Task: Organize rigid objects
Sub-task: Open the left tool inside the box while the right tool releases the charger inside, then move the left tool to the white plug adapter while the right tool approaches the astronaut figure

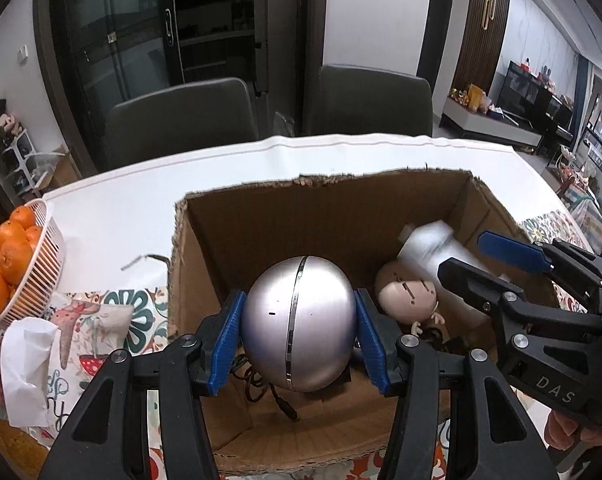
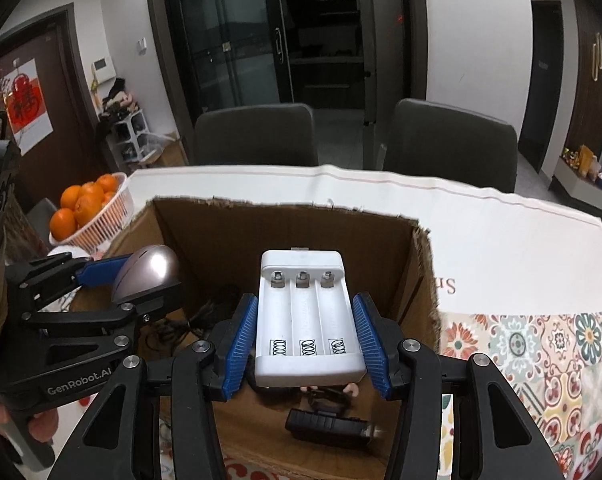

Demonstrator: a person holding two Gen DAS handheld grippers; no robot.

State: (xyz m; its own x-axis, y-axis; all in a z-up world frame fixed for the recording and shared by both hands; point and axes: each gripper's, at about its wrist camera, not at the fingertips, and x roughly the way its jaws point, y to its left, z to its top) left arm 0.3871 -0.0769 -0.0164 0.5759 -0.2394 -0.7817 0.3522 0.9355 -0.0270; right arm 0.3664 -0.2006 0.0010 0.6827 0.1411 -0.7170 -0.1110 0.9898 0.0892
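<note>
My left gripper (image 1: 299, 330) is shut on a silver ball-shaped speaker (image 1: 299, 322) and holds it over the open cardboard box (image 1: 237, 224). My right gripper (image 2: 307, 338) is shut on a white battery charger (image 2: 307, 320) and holds it over the same box (image 2: 285, 224). Each gripper shows in the other's view: the right one (image 1: 497, 256) at the right, the left one with the speaker (image 2: 147, 274) at the left. In the box lie a white bottle (image 1: 433, 252), a small doll (image 1: 407, 292), black cables (image 1: 257, 384) and a black device (image 2: 329, 426).
A white basket of oranges (image 1: 29, 276) stands at the table's left edge. A white tissue (image 1: 25, 364) and a patterned cloth (image 1: 101, 324) lie left of the box. The patterned tablecloth (image 2: 541, 360) spreads to the right. Two grey chairs (image 1: 181, 116) stand behind the table.
</note>
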